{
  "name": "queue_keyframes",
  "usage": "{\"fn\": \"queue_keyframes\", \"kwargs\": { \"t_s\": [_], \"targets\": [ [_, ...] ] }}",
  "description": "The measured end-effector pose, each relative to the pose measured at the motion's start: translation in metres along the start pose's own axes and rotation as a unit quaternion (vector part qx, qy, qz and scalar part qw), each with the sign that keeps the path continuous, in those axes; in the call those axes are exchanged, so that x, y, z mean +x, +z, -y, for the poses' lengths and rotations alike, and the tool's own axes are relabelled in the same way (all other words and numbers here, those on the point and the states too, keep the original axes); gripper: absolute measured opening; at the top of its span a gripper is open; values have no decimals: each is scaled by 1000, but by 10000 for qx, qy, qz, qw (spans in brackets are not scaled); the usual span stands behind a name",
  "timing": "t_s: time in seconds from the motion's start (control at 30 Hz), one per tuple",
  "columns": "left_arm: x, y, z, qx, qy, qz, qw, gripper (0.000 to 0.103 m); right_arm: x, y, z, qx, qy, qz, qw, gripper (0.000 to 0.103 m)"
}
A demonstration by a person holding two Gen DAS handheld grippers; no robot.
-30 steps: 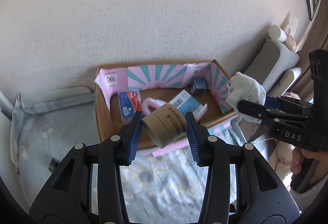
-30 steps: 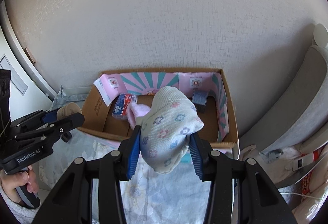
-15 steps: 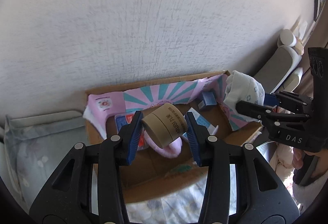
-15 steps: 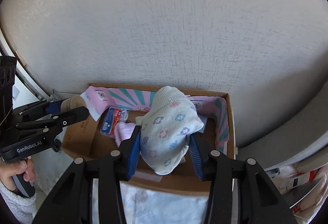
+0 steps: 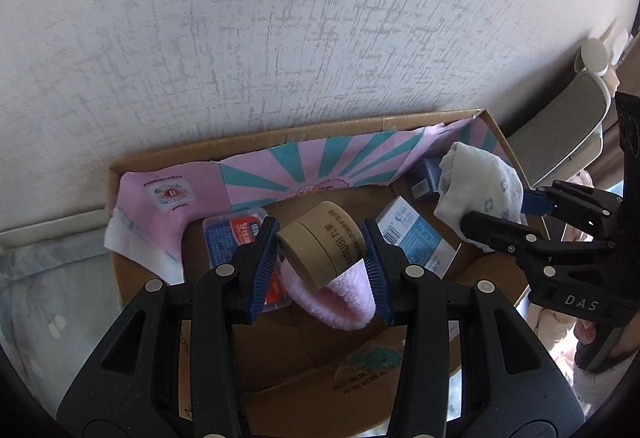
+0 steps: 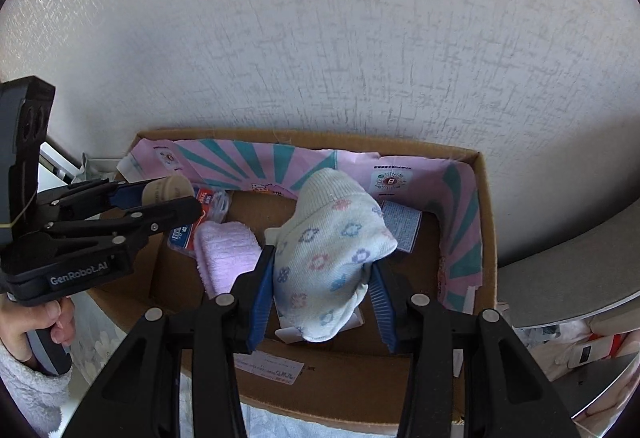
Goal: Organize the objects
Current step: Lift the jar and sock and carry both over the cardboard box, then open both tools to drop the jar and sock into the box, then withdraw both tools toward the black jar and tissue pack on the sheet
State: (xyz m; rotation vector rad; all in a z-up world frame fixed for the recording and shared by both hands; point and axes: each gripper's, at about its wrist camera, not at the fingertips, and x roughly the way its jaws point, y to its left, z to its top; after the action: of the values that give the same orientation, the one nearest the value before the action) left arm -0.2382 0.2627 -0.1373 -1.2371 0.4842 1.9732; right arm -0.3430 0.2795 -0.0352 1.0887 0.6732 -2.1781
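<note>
Cardboard box [image 6: 486, 222] sits against a white textured wall [image 6: 320, 37], lined with pink-and-teal paper [image 5: 320, 161]. Left gripper [image 5: 320, 252] clamps a brown paper tube [image 5: 324, 244], hanging over the box's left half, above a pink towel [image 5: 340, 302] and a red-blue packet [image 5: 224, 238] on the box floor. Right gripper [image 6: 320, 278] clamps a white flower-print sock [image 6: 324, 258] over the middle of the box, toward the front edge. Blue-white carton [image 5: 412, 238] lies near the box's right side, with a dark blue small box [image 5: 424, 177] at the back right corner. Person's hand [image 6: 36, 326] grips the left handle.
</note>
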Motion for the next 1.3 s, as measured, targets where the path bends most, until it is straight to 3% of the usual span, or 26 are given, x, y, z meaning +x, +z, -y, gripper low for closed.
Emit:
{"fn": "queue_keyframes", "kwargs": {
  "t_s": [0.33, 0.43, 0.47, 0.5, 0.53, 0.57, 0.9, 1.3],
  "targets": [
    [-9, 10, -2, 60, 132, -20, 9999, 39, -2, -2, 0, -86, 100, -59, 9999, 41],
    [-10, 14, -2, 63, 264, -77, 9996, 41, -1, -6, -1, -187, 41, -122, 9997, 48],
    [-12, 16, -1, 70, 372, -55, 9993, 42, -1, -7, -1, -231, 50, -133, 9996, 63],
    [-14, 18, -1, 69, 472, -11, 9989, 58, -1, -10, -1, -293, 86, -142, 9994, 87],
    [-16, 19, -2, 56, 524, 18, 9986, 103, -2, -13, -2, -367, 143, -136, 9991, 99],
    [-18, 20, -3, 25, 565, 70, 9984, 101, -3, -16, -2, -424, 180, -140, 9988, 103],
    [-8, 19, 2, -130, 466, -208, 9986, 103, -5, -27, -12, -531, 241, 34, 9983, 103],
    [-22, 13, 9, -56, 419, -99, 9991, 103, -13, -27, -12, -436, 297, 71, 9986, 103]
  ]
}}
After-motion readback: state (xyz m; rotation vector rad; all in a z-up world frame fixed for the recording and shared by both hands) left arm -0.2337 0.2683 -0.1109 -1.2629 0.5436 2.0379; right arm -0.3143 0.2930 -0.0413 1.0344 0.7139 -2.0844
